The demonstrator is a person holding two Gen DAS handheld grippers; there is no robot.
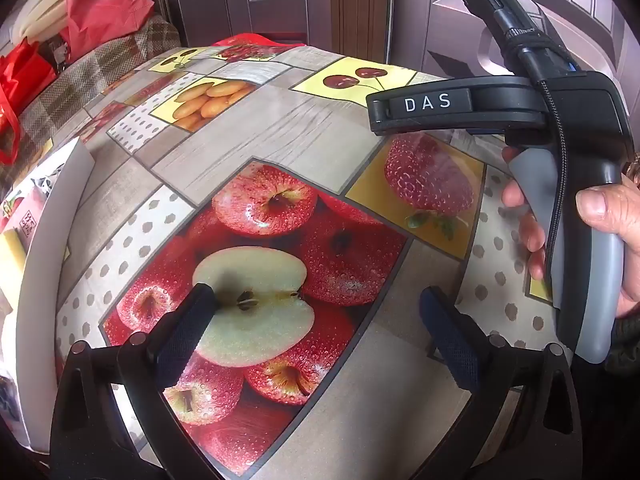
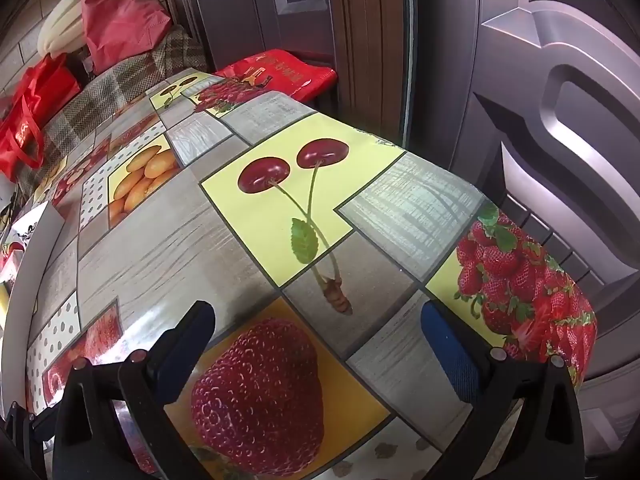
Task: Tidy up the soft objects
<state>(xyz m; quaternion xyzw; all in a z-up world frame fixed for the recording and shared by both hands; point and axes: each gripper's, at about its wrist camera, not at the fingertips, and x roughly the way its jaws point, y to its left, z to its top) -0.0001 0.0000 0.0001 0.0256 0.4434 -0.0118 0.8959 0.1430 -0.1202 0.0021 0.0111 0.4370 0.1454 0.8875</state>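
My left gripper (image 1: 316,300) is open and empty, low over the fruit-print tablecloth (image 1: 280,128), above the printed cut apple. My right gripper (image 2: 318,316) is open and empty over the printed strawberry and cherries near the table's right edge. The right tool (image 1: 560,140) shows in the left wrist view, held by a hand at the right, its fingers out of frame. A white box (image 1: 48,216) stands at the table's left edge, with a yellow soft item (image 1: 12,252) and other things partly seen inside. No soft object lies between either gripper's fingers.
A plaid-covered surface (image 1: 92,68) lies beyond the table at the left, with red bags (image 1: 104,4) and a white item on it. A red bag (image 2: 280,68) sits past the table's far end. Dark doors (image 2: 560,120) stand close to the right edge.
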